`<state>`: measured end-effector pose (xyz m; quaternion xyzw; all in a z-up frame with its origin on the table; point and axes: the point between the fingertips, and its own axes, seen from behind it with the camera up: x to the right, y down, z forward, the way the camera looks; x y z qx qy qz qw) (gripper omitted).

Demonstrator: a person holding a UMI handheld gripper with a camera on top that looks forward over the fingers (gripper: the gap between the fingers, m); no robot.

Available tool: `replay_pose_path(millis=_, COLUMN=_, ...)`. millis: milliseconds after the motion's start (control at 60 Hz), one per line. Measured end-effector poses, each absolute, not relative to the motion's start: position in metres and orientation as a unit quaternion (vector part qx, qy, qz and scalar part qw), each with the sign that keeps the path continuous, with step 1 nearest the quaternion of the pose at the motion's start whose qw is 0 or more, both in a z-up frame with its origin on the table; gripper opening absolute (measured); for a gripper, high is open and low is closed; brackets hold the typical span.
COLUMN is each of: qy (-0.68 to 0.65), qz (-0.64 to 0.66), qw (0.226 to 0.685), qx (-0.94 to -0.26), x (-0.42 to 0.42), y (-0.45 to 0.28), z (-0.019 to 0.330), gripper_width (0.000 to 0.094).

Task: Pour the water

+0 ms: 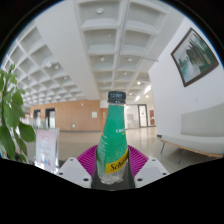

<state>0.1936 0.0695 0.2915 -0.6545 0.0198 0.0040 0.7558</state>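
We see a green Schweppes bottle (114, 140) with a dark cap standing upright between the two fingers of our gripper (113, 165), whose magenta pads (88, 159) press against its lower body from either side, so the gripper is clamped on the bottle and holds it just ahead of the camera. At nine o'clock from the bottle a leafy green plant (12, 118) rises, with a small upright sign (46, 148) just beside it, while at two o'clock a framed picture (194, 56) hangs on the white wall above a pale bench (196, 143), and at twelve o'clock a coffered ceiling (105, 40) stretches away over a long hall.
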Motion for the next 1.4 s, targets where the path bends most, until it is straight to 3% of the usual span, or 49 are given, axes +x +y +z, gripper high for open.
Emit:
replay_pose_path(millis=233, qy=-0.031, qz=-0.069, qw=0.668, qx=-0.741, x=0.236, y=0.101, z=0.15, gripper_width=0.0429)
replay_pose_path(millis=467, qy=-0.02, qz=-0.063, qw=0.627, qx=-0.776, x=0.256, y=0.098, z=0.086, gripper_width=0.0442)
replay_pose_path(millis=550, qy=-0.016, qz=-0.058, qw=0.646, qx=-0.761, x=0.256, y=0.096, z=0.089, gripper_width=0.0438)
replay_pose_path(millis=700, qy=-0.012, qz=-0.062, qw=0.633, qx=-0.772, x=0.256, y=0.092, z=0.09, gripper_width=0.0563)
replay_pose_path(millis=750, qy=-0.001, qz=-0.057, qw=0.621, qx=-0.782, x=0.255, y=0.09, z=0.089, gripper_width=0.0647)
replay_pose_path(millis=817, qy=0.005, qz=-0.062, qw=0.617, qx=-0.785, x=0.256, y=0.073, z=0.1, gripper_width=0.0882)
replay_pose_path(millis=867, qy=0.003, qz=-0.073, qw=0.608, qx=-0.791, x=0.258, y=0.064, z=0.107, gripper_width=0.0837)
replay_pose_path(millis=1100, qy=0.014, qz=-0.071, qw=0.56, qx=-0.825, x=0.226, y=-0.073, z=0.157, gripper_width=0.0855)
replay_pose_path(millis=1400, qy=0.045, qz=-0.069, qw=0.556, qx=-0.827, x=0.184, y=-0.255, z=0.213, gripper_width=0.0858)
